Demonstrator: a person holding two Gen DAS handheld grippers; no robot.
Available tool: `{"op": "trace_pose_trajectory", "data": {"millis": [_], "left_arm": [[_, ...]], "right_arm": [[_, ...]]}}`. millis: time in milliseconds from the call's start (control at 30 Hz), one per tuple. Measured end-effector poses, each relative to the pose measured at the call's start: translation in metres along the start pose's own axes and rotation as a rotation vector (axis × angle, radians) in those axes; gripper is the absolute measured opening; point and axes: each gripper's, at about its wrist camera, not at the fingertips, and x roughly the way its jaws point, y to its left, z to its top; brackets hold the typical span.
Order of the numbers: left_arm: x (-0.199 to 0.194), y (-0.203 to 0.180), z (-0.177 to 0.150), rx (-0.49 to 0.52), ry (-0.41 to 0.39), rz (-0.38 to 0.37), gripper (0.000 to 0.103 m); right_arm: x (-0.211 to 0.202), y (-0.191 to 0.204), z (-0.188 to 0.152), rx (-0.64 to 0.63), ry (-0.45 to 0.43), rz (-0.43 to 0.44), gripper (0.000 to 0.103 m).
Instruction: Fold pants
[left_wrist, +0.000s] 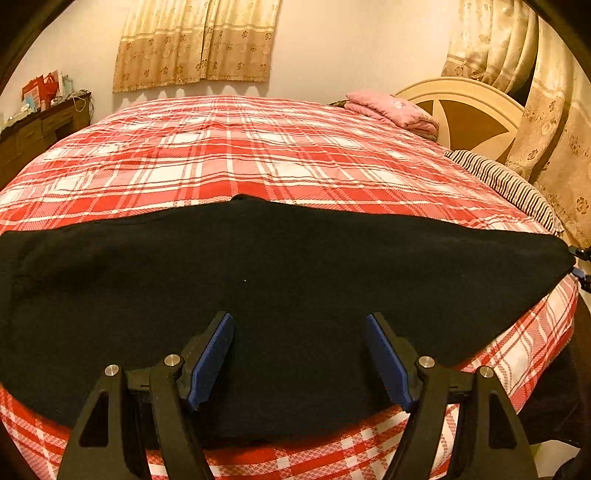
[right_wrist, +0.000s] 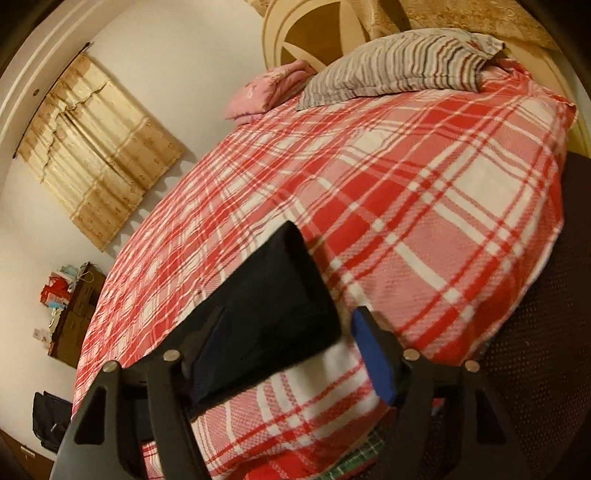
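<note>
Only left view: pants (left_wrist: 280, 295) full width | right view: striped pillow (right_wrist: 399, 70)

In the left wrist view the pants (left_wrist: 280, 295) cover the near bed from 9 to 3 o'clock. Past them, toward 12, the plaid bedspread (left_wrist: 229, 147) lies flat and bare up to the wall. At 1 o'clock a pink bundle (left_wrist: 395, 110) sits by the headboard (left_wrist: 465, 110), and at 2 a striped pillow (left_wrist: 506, 184). A dresser (left_wrist: 40, 129) stands at 10, off the bed.
</note>
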Motion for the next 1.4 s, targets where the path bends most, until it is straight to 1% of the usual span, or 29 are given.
{"op": "trace_pose_trajectory", "data": {"millis": [33,100,133,167,200,267,367,433,600,767,867,967,1067,1167,1267,1367,1400], "left_arm": [[-0.001,0.0,0.0,0.0,-0.001,-0.001,0.075],[-0.001,0.002,0.001,-0.006,0.0,-0.003,0.075],[-0.002,0.004,0.001,-0.009,-0.002,-0.001,0.075],[-0.002,0.004,0.002,-0.01,-0.004,0.002,0.075],[-0.003,0.006,0.002,-0.012,-0.007,0.016,0.075],[-0.004,0.01,0.003,-0.02,-0.01,0.026,0.075],[-0.005,0.018,0.003,-0.054,-0.011,0.014,0.075],[-0.007,0.02,0.003,-0.063,-0.014,0.008,0.075],[-0.013,0.019,0.005,-0.053,-0.03,0.005,0.075],[-0.02,0.025,0.008,-0.064,-0.048,-0.003,0.075],[-0.025,0.03,0.01,-0.075,-0.063,-0.017,0.075],[-0.031,0.035,0.011,-0.076,-0.073,-0.024,0.075],[-0.036,0.039,0.012,-0.065,-0.09,-0.009,0.075],[-0.038,0.044,0.014,-0.069,-0.097,-0.015,0.075],[-0.038,0.048,0.014,-0.083,-0.094,-0.033,0.075],[-0.036,0.047,0.013,-0.083,-0.082,-0.057,0.075],[-0.035,0.045,0.012,-0.084,-0.077,-0.069,0.075]], "right_arm": [[0.004,0.0,0.0,-0.002,0.004,0.006,0.057],[0.009,0.002,-0.002,-0.011,0.011,0.003,0.053],[0.01,0.004,-0.002,-0.019,0.002,-0.009,0.039],[0.009,0.003,-0.002,-0.016,-0.006,-0.018,0.027],[0.007,-0.001,-0.002,0.003,-0.009,-0.008,0.017],[0.002,-0.004,-0.004,0.023,-0.02,0.016,0.015],[-0.01,0.009,-0.007,-0.018,-0.042,0.029,0.014],[-0.018,0.027,-0.007,-0.067,-0.061,0.048,0.013],[-0.026,0.088,-0.008,-0.21,-0.087,0.109,0.013],[-0.018,0.155,-0.023,-0.355,-0.06,0.2,0.013],[-0.003,0.198,-0.039,-0.428,-0.014,0.274,0.013],[0.016,0.238,-0.064,-0.502,0.042,0.34,0.013],[0.042,0.271,-0.09,-0.558,0.104,0.395,0.013],[0.071,0.304,-0.124,-0.621,0.173,0.438,0.013],[0.098,0.324,-0.161,-0.697,0.244,0.442,0.013],[0.126,0.333,-0.194,-0.801,0.311,0.399,0.014],[0.14,0.334,-0.21,-0.857,0.36,0.375,0.018]]}}
